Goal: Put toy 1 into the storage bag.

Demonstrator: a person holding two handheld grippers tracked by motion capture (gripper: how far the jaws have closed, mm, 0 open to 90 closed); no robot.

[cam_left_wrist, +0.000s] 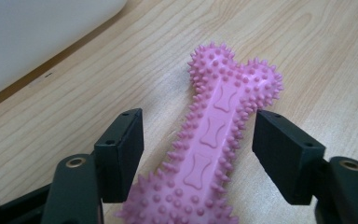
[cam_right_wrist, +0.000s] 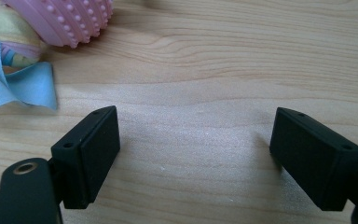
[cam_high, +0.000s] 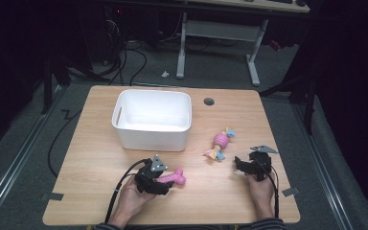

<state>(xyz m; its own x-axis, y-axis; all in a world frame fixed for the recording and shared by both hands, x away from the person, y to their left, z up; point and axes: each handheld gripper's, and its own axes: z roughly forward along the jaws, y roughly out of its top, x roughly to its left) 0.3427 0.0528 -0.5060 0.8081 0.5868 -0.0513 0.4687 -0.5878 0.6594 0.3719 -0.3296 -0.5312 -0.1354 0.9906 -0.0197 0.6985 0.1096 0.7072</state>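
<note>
A pink spiky bone toy (cam_high: pixel 174 178) lies flat on the wooden table (cam_high: pixel 220 191) near its front. My left gripper (cam_high: pixel 159 184) is open around it: in the left gripper view the bone toy (cam_left_wrist: pixel 209 149) runs between the two jaws with a gap on each side. A pink knobbly ball toy with blue and yellow cloth tails (cam_high: pixel 220 143) lies right of centre. My right gripper (cam_high: pixel 242 165) is open just to its right, empty. In the right gripper view the ball toy (cam_right_wrist: pixel 63 21) is at the top left, ahead of the right gripper (cam_right_wrist: pixel 196 149).
A white plastic bin (cam_high: pixel 152 119), empty, stands at the back left of the table. A round cable hole (cam_high: pixel 209 101) sits behind it to the right. White desk legs (cam_high: pixel 254 62) and cables are on the floor beyond.
</note>
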